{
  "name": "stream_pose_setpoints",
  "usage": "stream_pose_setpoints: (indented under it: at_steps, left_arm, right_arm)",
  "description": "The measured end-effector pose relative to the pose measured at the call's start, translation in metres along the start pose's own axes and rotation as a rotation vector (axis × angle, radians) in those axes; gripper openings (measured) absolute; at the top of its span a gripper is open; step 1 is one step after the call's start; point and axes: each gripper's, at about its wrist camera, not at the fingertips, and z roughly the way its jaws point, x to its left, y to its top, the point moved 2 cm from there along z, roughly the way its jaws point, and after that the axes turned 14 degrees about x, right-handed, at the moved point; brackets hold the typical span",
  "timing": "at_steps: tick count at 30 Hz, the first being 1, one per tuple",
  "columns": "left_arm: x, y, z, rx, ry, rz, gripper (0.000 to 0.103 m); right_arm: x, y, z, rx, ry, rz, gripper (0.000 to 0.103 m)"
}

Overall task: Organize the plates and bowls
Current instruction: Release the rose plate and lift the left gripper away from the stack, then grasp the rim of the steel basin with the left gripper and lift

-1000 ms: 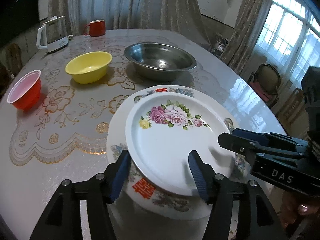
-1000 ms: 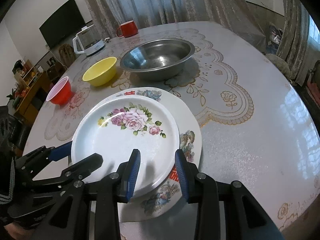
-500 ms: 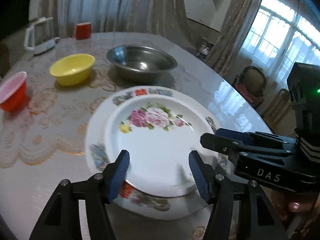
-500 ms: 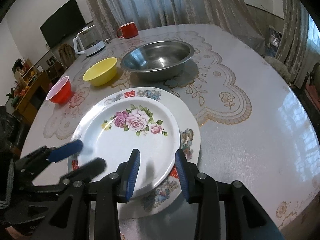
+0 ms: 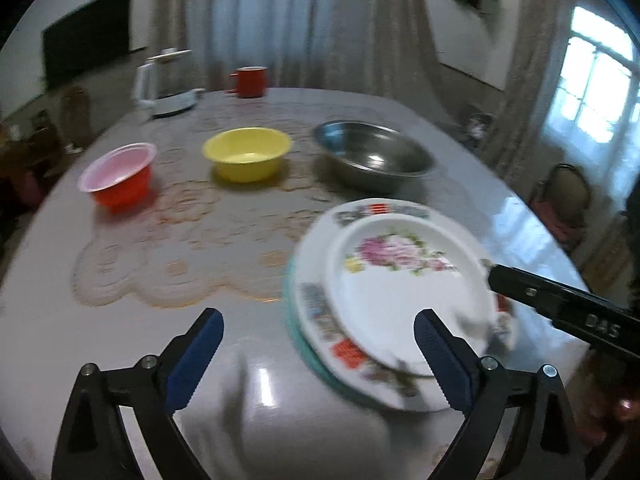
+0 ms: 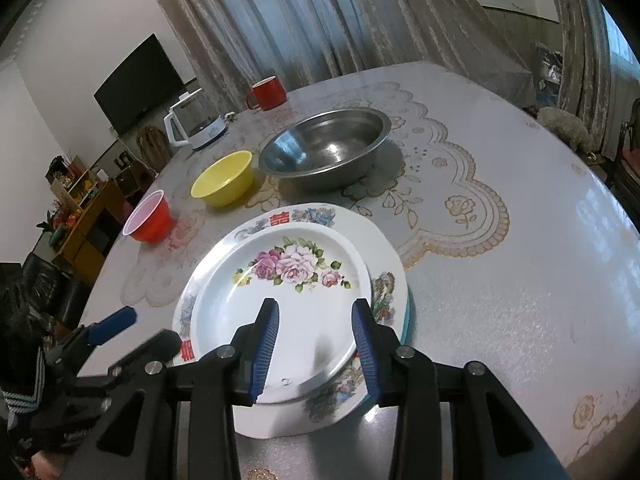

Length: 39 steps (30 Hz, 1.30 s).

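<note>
A white plate with pink roses point(image 6: 292, 280) lies on a larger patterned plate point(image 6: 384, 252), which rests on a teal-rimmed one. The stack also shows in the left wrist view point(image 5: 400, 292), blurred. My right gripper point(image 6: 316, 344) is open, its fingers above the rose plate's near edge. My left gripper point(image 5: 316, 356) is wide open and empty, left of the stack, above bare table. A yellow bowl point(image 6: 222, 178), a red bowl point(image 6: 148, 218) and a steel basin point(image 6: 324, 148) stand behind the stack.
A white kettle point(image 6: 196, 122) and a red mug point(image 6: 268, 94) stand at the far side of the round table point(image 6: 520, 280). A lace mat lies under the bowls. Chairs stand beyond the right edge.
My left gripper has let go of the rose plate, opened wider and swung left and back. The rose plate now rests on the stack. My right gripper has stayed near the plate's edge.
</note>
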Motion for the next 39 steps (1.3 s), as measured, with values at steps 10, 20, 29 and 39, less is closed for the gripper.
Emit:
stream_pose_setpoints:
  at_steps: [10,20,29,39]
  left_arm:
    - [0.015,-0.007,-0.008,-0.023,0.108,-0.023,0.100]
    - [0.014,0.009,-0.007,-0.035,0.155,-0.013,0.103]
    - [0.009,0.030,0.005,-0.006,0.227,0.008,0.103]
    - [0.020,0.061,0.018,-0.017,0.261,-0.040,0.103]
  right_arm:
    - [0.007,-0.005,-0.001,-0.019,-0.027,-0.040,0.040]
    - [-0.020,0.042,-0.005,-0.070,-0.107,-0.035,0.043]
    - [-0.057,0.113,0.017,-0.087,-0.087,-0.021,0.059]
    - [-0.083,0.171,0.070,-0.050,-0.030,0.030,0.059]
